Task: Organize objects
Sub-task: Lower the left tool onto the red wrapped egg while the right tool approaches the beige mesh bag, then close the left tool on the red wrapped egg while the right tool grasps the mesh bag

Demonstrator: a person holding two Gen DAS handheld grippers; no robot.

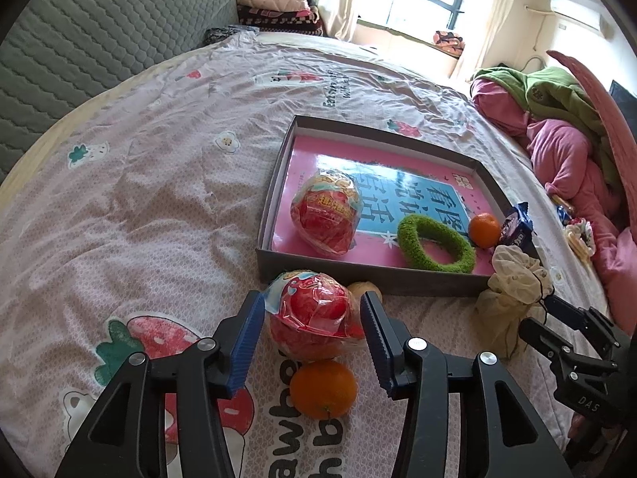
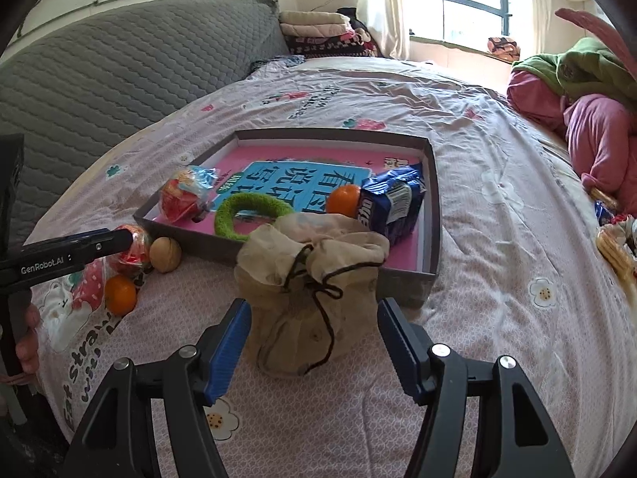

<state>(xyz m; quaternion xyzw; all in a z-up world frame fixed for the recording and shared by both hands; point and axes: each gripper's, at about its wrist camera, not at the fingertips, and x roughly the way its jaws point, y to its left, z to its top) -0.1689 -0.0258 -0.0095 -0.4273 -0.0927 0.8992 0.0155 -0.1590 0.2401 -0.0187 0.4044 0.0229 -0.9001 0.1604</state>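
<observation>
A grey shallow box (image 1: 274, 183) (image 2: 432, 215) lies on the bed, holding a red wrapped snack (image 1: 324, 213), a green fuzzy ring (image 1: 436, 245) (image 2: 251, 211), an orange (image 1: 483, 231) (image 2: 344, 201) and a blue packet (image 2: 392, 203). My left gripper (image 1: 312, 318) is open, its jaws on either side of a second red wrapped snack (image 1: 310, 314) lying in front of the box. An orange (image 1: 322, 388) (image 2: 119, 294) and a walnut (image 2: 165, 255) lie beside it. My right gripper (image 2: 314, 326) is open around a beige drawstring pouch (image 2: 310, 279) (image 1: 509, 294).
The bed has a pink printed sheet (image 1: 139, 199). A grey quilted headboard (image 2: 119, 71) stands at the back left. Pink and green bedding (image 1: 557, 127) is piled at the right, with snack packets (image 2: 615, 243) near it. Folded blankets (image 2: 318, 28) lie by the window.
</observation>
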